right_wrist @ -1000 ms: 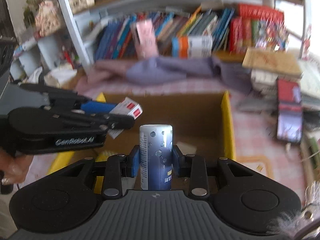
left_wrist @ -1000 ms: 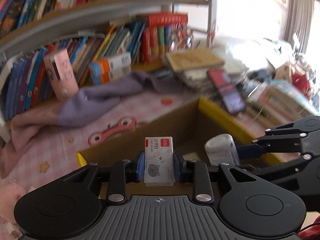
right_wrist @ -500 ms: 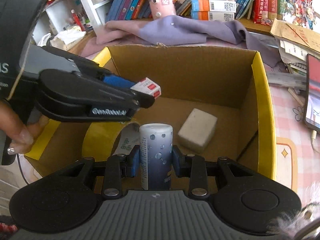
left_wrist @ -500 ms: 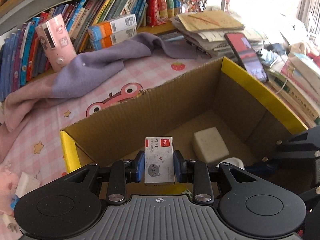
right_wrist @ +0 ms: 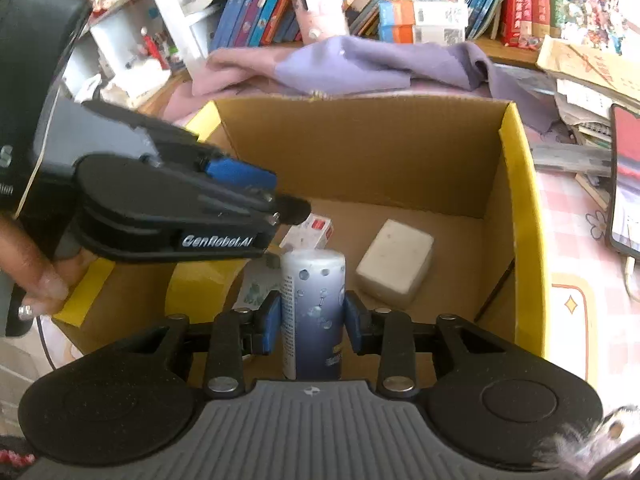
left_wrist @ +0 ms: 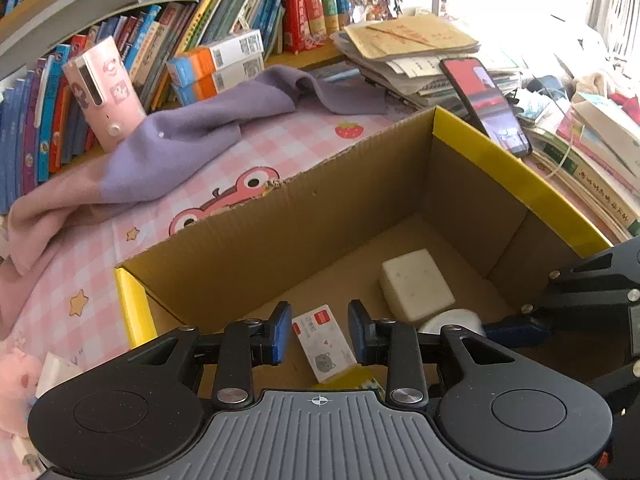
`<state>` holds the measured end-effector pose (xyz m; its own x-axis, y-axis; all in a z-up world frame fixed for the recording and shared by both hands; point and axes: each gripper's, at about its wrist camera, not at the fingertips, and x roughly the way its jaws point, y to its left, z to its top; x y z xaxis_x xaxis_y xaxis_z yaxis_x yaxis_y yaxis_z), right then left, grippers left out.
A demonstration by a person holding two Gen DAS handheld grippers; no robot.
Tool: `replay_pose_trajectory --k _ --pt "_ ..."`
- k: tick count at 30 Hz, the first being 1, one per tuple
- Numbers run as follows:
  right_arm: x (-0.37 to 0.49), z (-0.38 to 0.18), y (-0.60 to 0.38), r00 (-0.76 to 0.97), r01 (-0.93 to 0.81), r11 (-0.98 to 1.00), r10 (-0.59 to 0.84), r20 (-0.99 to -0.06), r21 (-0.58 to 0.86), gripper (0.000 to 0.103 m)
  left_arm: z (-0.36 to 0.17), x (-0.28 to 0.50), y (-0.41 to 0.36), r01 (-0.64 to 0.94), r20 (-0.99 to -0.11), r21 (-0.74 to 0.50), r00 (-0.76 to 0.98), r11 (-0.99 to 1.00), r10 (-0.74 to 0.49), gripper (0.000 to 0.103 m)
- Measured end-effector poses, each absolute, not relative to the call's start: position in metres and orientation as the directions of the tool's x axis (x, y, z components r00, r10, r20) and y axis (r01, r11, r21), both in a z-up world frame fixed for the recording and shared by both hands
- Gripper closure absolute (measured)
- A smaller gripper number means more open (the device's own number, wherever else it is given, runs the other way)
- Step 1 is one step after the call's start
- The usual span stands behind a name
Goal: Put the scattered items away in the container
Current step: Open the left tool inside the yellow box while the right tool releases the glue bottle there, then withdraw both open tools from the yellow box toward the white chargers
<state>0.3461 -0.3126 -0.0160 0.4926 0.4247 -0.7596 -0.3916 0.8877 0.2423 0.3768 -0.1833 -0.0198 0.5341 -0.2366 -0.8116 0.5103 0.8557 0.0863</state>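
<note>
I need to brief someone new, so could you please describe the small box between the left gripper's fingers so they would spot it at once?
Find the yellow-rimmed cardboard box on the pink checked cloth. On its floor, tilted between the opening pads of the left gripper, lies the small staple box. Unlike the plain cream block beside it, it is printed, with a red label and a grey cat.

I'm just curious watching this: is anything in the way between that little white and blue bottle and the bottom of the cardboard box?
Nothing visible blocks it. The bottle sits between the right gripper's opening jaws, low inside the cardboard box. The white block lies off to one side, and the small card box has dropped from the left gripper alongside.
</note>
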Motion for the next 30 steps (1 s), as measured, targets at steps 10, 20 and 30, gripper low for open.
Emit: replay_pose_trajectory --k 10,20,30 --pt "0.334 0.0 -0.314 0.584 -0.349 0.913 0.39 -0.712 0.213 0.055 0.015 0.337 -0.165 0.481 -0.732 0.094 0.626 0.871 -0.267 0.061" --pt "0.286 0.029 -0.31 0.722 -0.265 0.951 0.304 -0.622 0.158 0.054 0.05 0.269 -0.13 0.431 -0.641 0.079 0.712 0.899 -0.285 0.047" --pt "0.214 0.05 -0.293 0.842 -0.124 0.991 0.131 -0.523 0.047 0.044 0.056 0.203 -0.077 0.342 -0.533 0.08 0.808 0.936 -0.25 0.04"
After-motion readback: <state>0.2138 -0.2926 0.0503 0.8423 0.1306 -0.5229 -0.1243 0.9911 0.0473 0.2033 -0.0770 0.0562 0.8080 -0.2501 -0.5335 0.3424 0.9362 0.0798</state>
